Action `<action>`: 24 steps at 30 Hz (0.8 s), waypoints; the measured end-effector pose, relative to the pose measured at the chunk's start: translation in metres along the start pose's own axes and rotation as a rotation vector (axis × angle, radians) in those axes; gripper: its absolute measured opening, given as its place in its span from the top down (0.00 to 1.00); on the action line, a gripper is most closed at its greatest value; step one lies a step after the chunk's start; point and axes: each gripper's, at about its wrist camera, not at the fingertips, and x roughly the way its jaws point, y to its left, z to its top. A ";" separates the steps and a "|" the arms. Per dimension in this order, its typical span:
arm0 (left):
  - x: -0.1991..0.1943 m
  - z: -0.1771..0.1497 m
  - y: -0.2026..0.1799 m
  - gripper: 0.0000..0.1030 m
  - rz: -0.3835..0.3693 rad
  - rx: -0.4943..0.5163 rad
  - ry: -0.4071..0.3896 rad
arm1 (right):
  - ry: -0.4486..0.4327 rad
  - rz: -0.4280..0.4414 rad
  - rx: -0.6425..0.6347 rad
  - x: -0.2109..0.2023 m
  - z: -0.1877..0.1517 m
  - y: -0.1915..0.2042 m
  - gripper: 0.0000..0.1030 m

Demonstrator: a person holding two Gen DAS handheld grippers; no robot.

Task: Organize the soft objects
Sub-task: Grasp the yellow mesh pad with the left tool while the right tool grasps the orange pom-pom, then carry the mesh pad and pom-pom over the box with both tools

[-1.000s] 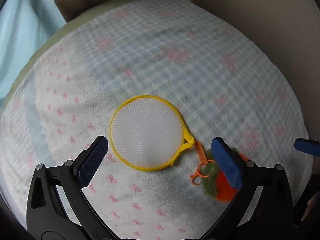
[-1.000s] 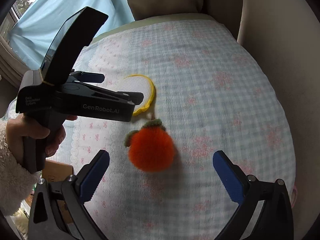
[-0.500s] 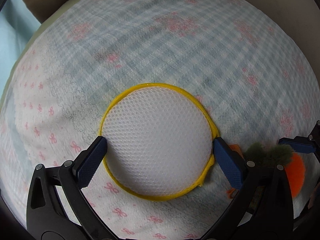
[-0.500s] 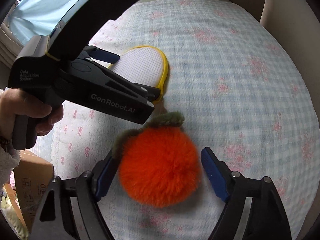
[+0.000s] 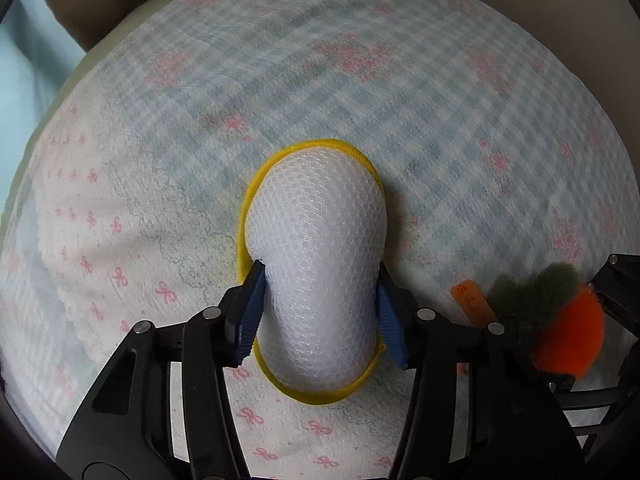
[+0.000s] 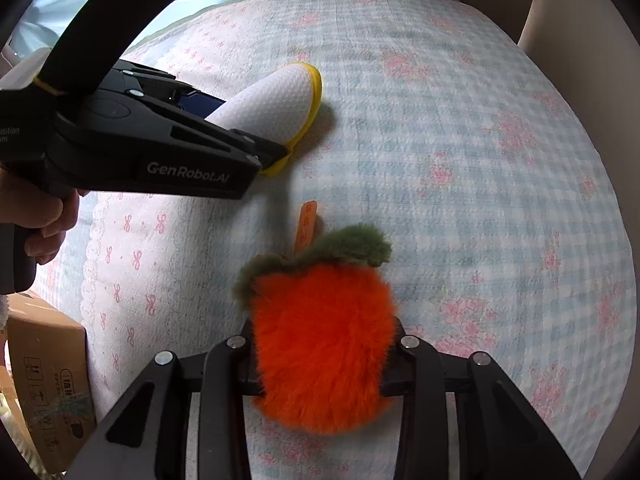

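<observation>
A round white mesh pad with a yellow rim [image 5: 316,248] lies on the checked cloth. My left gripper [image 5: 320,316] is shut on it and squeezes it into a bulged oval; it also shows in the right wrist view [image 6: 272,100]. A fluffy orange plush fruit with green leaves [image 6: 320,344] and an orange tag [image 6: 306,226] sits to the right. My right gripper [image 6: 322,360] is shut on the plush fruit, which also shows at the right edge of the left wrist view [image 5: 568,336].
A blue-and-white checked cloth with pink flowers [image 5: 400,92] covers a rounded cushion. Beige upholstery [image 6: 580,12] rises behind and to the right. A cardboard box [image 6: 48,380] stands below the cushion's left edge. A light blue curtain [image 5: 24,80] hangs at the left.
Both grippers have moved down onto their objects and closed. The left one has pinched the mesh pad narrow. The right one has closed on the orange plush fruit.
</observation>
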 end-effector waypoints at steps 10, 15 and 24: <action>-0.029 -0.013 -0.005 0.68 0.012 -0.004 0.004 | -0.003 -0.004 0.006 -0.014 0.002 -0.001 0.68; -0.062 -0.018 -0.011 0.68 0.012 -0.017 -0.019 | -0.024 -0.013 0.006 -0.047 0.006 -0.009 0.68; -0.165 -0.032 -0.012 0.68 0.023 -0.091 -0.100 | -0.100 -0.044 -0.018 -0.152 0.008 0.023 0.68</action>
